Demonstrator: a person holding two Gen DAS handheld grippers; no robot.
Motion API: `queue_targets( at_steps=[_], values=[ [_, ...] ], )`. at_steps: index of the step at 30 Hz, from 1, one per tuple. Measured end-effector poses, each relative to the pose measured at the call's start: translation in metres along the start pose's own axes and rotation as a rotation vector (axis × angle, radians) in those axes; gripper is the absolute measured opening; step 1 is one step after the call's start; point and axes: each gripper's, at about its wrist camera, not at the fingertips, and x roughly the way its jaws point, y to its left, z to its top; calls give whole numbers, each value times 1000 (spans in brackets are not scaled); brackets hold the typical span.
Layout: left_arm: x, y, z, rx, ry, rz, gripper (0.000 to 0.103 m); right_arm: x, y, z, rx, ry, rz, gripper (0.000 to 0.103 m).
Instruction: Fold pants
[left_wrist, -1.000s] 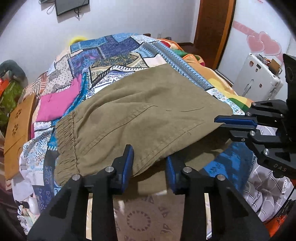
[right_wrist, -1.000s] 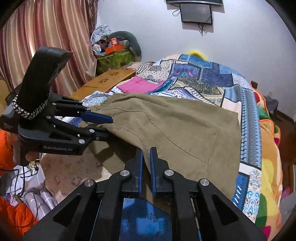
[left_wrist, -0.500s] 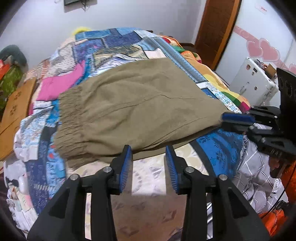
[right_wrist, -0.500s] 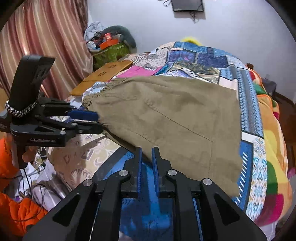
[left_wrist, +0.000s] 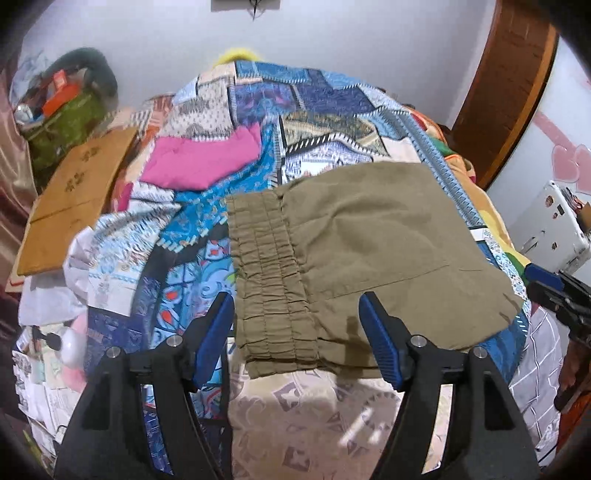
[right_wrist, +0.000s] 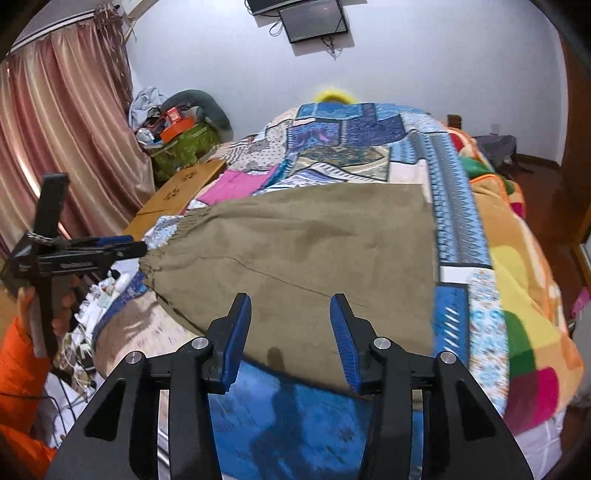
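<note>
The olive-brown pants (left_wrist: 362, 251) lie folded flat on the patchwork bedspread (left_wrist: 303, 99), elastic waistband (left_wrist: 269, 273) toward the left. My left gripper (left_wrist: 299, 332) is open and empty, its blue pads on either side of the waistband's near edge, just in front of it. In the right wrist view the pants (right_wrist: 306, 251) lie spread on the bed and my right gripper (right_wrist: 291, 336) is open and empty at their near edge. The left gripper also shows there at the waistband end (right_wrist: 122, 245). The right gripper shows at the far right of the left wrist view (left_wrist: 546, 284).
A pink cloth (left_wrist: 207, 158) lies on the bed behind the pants. A wooden board (left_wrist: 74, 192) and a green bag (left_wrist: 62, 122) sit at the left. A white case (left_wrist: 550, 229) stands at the right. A beige patterned sheet (left_wrist: 325, 417) covers the bed's near edge.
The pants have been laid down flat on the bed. My right gripper has opened and let go of the cloth. My left gripper has opened wider and drawn back.
</note>
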Motion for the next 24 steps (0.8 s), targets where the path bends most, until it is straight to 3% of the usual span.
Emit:
queue_targets(
  at_steps=[2,6,9,14,18,20,22,24],
  values=[
    [12,-1,-5,9,27,6,70,15,8,1,-6,22,25,41],
    [30,0,-25,44,39,60,88,51,26,-6,-50,115,63,41],
    [31,11,-33,0,44,16,89,69,27,-17,-75,168,46,41],
    [30,20,-37,-36,46,-2,93,52,12,-28,-64,135,25,45],
    [27,12,-39,-11,26,40,93,36,-16,-38,-12,139,-60,44],
    [27,9,-39,4,15,63,93,25,-30,-45,44,128,-40,44],
    [27,7,-39,13,9,77,93,19,-39,-52,58,141,-168,45],
    [28,7,-39,12,12,79,93,12,-51,-62,71,129,-171,46]
  ],
)
